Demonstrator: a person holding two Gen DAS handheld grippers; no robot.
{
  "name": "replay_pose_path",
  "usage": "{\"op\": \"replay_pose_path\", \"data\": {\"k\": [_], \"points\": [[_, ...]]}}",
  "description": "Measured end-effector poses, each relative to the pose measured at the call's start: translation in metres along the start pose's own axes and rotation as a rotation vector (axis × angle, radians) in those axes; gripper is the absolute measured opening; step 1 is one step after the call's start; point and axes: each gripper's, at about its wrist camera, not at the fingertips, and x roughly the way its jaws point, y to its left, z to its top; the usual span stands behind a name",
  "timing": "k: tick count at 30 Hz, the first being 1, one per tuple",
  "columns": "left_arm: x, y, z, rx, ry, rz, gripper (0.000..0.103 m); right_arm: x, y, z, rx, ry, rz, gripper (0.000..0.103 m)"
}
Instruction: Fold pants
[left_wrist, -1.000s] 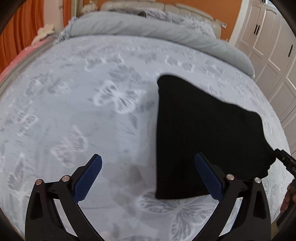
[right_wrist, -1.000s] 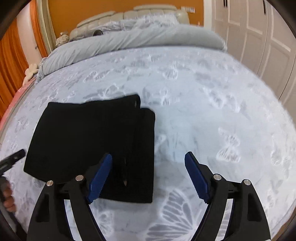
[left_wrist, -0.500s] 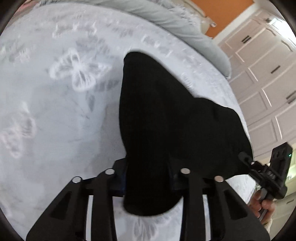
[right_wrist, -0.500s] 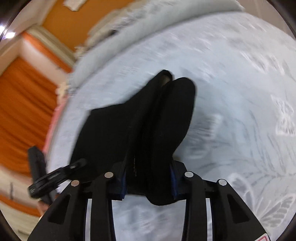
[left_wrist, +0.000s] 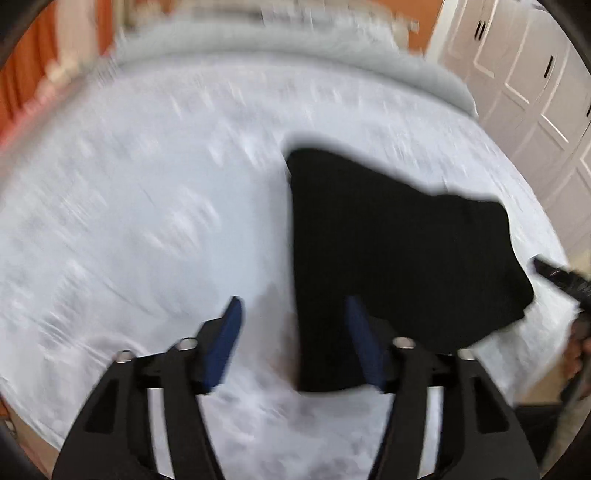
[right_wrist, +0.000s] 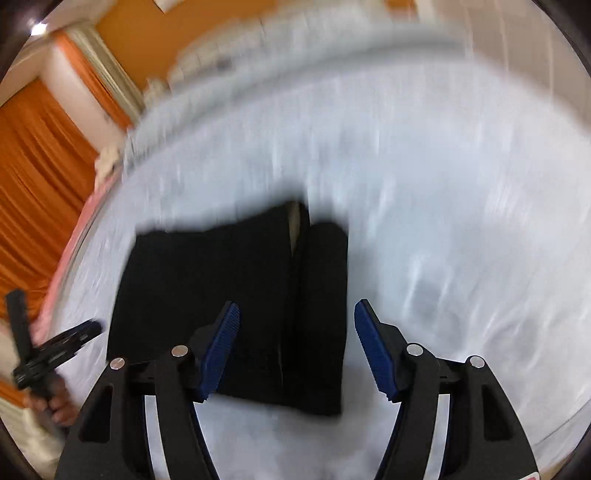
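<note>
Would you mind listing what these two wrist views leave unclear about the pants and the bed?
- Bedspread pattern: smeared by motion blur, both views.
- Pants near edge: left view, behind the left gripper.
- Pants' layer count: right view, black on black, blurred.

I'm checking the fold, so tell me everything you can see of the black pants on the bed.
The black folded pants lie flat on the pale butterfly-print bedspread as a rough rectangle of dark, soft-looking fabric, with a narrower folded strip along one side. Neither the left gripper nor the right gripper grips them; both sets of jaws are opening above the near edge.
</note>
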Motion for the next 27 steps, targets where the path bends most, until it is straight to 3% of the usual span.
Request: {"op": "replay_pose_path", "data": {"k": [1, 2, 5, 7, 9, 10, 13, 16, 19, 20, 22, 24, 27], "points": [[-0.013, -0.001, 0.004, -0.001, -0.081, 0.05, 0.083, 0.0, 0.006, 0.008, -0.016, -0.021, -0.001, 0.064], [-0.022, -0.003, 0.008, -0.006, -0.133, 0.072, 0.088, 0.004, 0.011, 0.015, -0.027, -0.017, 0.01, 0.064], [-0.026, -0.016, 0.017, 0.01, -0.189, 0.1, 0.09, 0.041, 0.026, 0.031, -0.062, 0.048, -0.023, 0.064], [-0.016, -0.028, 0.021, 0.039, -0.179, 0.129, 0.09, 0.067, 0.034, 0.024, -0.109, 0.106, -0.118, 0.061], [-0.005, -0.038, 0.023, 0.067, -0.149, 0.146, 0.09, 0.089, 0.041, 0.021, -0.145, 0.123, -0.152, 0.016], [0.001, -0.041, 0.024, 0.075, -0.132, 0.147, 0.09, 0.091, 0.044, 0.023, -0.15, 0.113, -0.154, 0.009], [0.001, -0.046, 0.02, 0.08, -0.123, 0.146, 0.09, 0.052, 0.055, 0.028, -0.169, 0.001, -0.103, 0.008], [0.003, -0.05, 0.021, 0.078, -0.119, 0.132, 0.091, 0.03, 0.051, 0.029, -0.183, -0.041, -0.094, 0.008], [0.015, -0.055, 0.019, 0.08, -0.087, 0.141, 0.093, 0.077, 0.017, 0.015, -0.157, 0.142, -0.219, 0.016], [0.02, -0.057, 0.018, 0.089, -0.072, 0.149, 0.093, 0.078, 0.014, 0.015, -0.13, 0.138, -0.205, 0.016], [0.027, -0.06, 0.016, 0.105, -0.057, 0.176, 0.093, 0.054, 0.018, 0.021, -0.088, 0.047, -0.156, 0.016], [0.03, -0.062, 0.016, 0.103, -0.055, 0.194, 0.093, 0.019, 0.037, 0.024, -0.142, -0.079, -0.123, 0.017], [0.032, -0.064, 0.016, 0.093, -0.053, 0.194, 0.093, 0.007, 0.06, 0.023, -0.192, -0.094, -0.027, 0.016]]}}
